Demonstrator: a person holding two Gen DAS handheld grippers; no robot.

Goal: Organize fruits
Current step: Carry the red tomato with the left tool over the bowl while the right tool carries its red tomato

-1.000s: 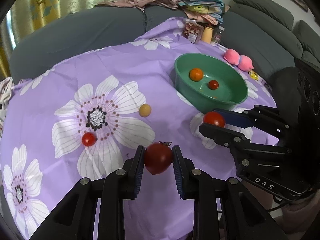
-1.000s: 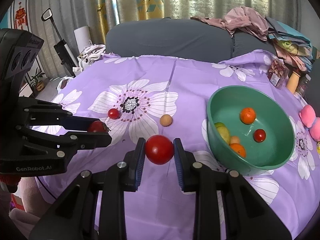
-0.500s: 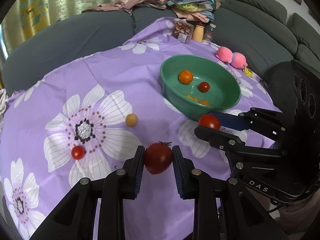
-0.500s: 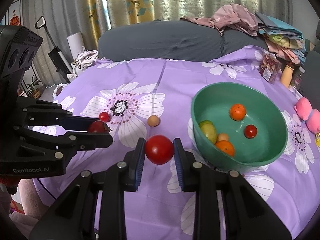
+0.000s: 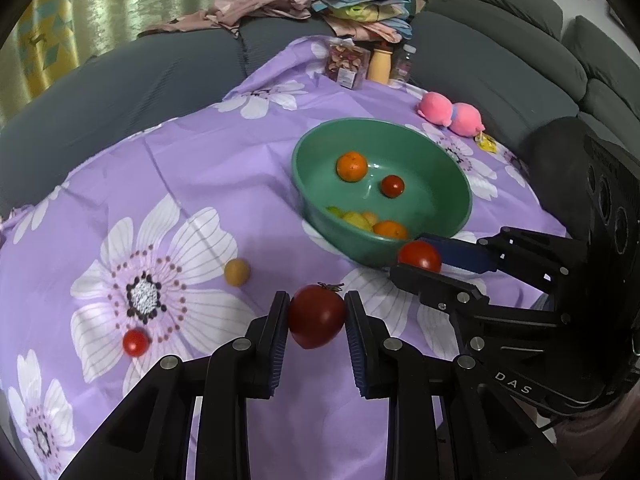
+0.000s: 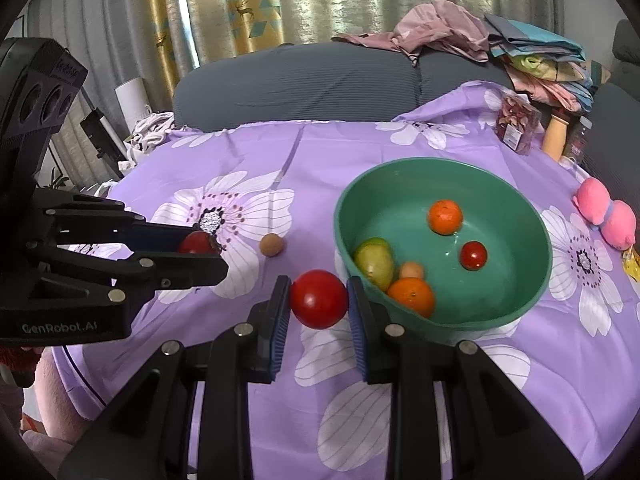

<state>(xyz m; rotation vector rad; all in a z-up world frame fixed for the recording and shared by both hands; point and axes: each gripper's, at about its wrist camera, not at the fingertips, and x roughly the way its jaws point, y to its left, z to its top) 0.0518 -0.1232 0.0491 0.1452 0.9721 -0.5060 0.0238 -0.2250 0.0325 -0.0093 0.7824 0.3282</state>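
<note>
My left gripper (image 5: 317,318) is shut on a dark red tomato (image 5: 316,316) with a stem, held above the purple flowered cloth. My right gripper (image 6: 319,300) is shut on a round red tomato (image 6: 319,299), just left of the green bowl (image 6: 520,216). The bowl (image 5: 312,148) holds two oranges, a small red tomato (image 6: 473,255), a green pear (image 6: 375,263) and a small tan fruit. A tan fruit (image 5: 237,273) and a small red tomato (image 5: 135,342) lie loose on the cloth. The right gripper also shows in the left wrist view (image 5: 420,258).
A pink plush toy (image 5: 450,114), a snack packet (image 5: 347,62) and bottles (image 5: 379,65) stand at the table's far side. A grey sofa with piled clothes (image 6: 440,28) surrounds the table. The cloth's front edge (image 6: 72,364) is near me.
Both grippers have moved toward the bowl with their tomatoes held; the bowl looks nearer and its fruits show more fully. Grips are unchanged.
</note>
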